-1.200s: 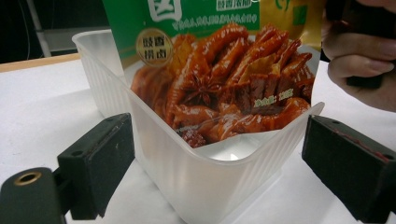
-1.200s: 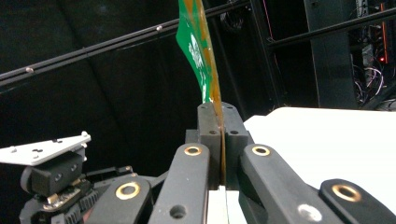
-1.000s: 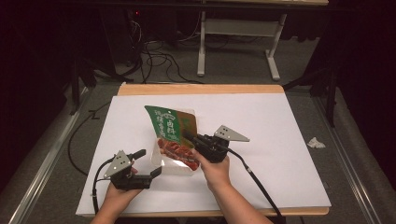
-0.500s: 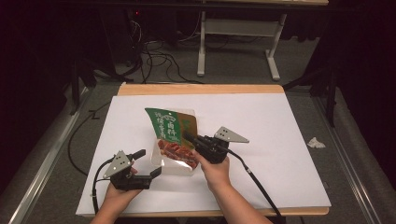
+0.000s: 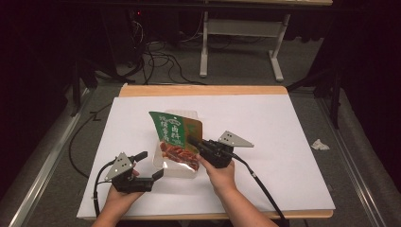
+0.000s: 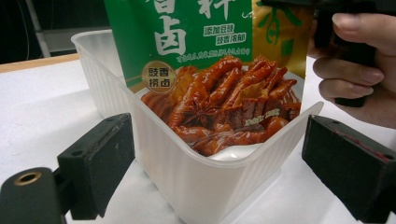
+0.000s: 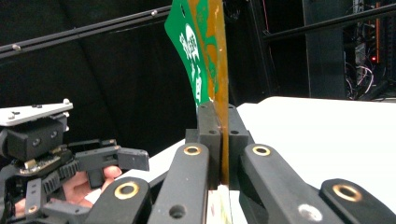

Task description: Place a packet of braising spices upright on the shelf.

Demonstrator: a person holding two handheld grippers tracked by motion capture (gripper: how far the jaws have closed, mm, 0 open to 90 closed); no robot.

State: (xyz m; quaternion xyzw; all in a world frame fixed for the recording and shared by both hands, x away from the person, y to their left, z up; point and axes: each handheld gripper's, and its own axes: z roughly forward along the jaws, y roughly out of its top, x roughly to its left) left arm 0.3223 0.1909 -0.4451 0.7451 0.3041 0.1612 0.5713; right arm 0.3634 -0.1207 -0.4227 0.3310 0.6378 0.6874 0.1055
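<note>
White sheeting covers the tabletop (image 5: 283, 142), and on it, seen from the high view, the scene is read from left to right. At the left, the left claw (image 5: 152, 165) is held low near the front edge by the left hand (image 5: 118, 198); its two black jaws are seen standing wide apart, nothing clamped between them. In the left gripper view they are seen flanking the near corner of a translucent plastic tray (image 6: 187, 182) without touching it. Whether the tray rests flat on the sheeting cannot be judged, since its base is cut off at the bottom of that view.

In the middle, a green snack pouch (image 5: 175, 137) printed with braised food stands tilted in the tray. Its upper edge is cut off in the left gripper view, and its small lettering cannot be made out from the high view.

To the right, the right claw (image 5: 193, 141) is gripped by the right hand (image 5: 220, 175), and its jaws are pressed together on the edge of the pouch. In the right gripper view the pouch is seen edge-on between the closed pads (image 7: 208, 140), so its printed face is mostly hidden there. At the far right, a small crumpled scrap (image 5: 319, 144) lies on the floor beside the tabletop; what it is cannot be told.

Compared with a second ago, no change is seen: both claws, the pouch and the tray are found in the same places.
</note>
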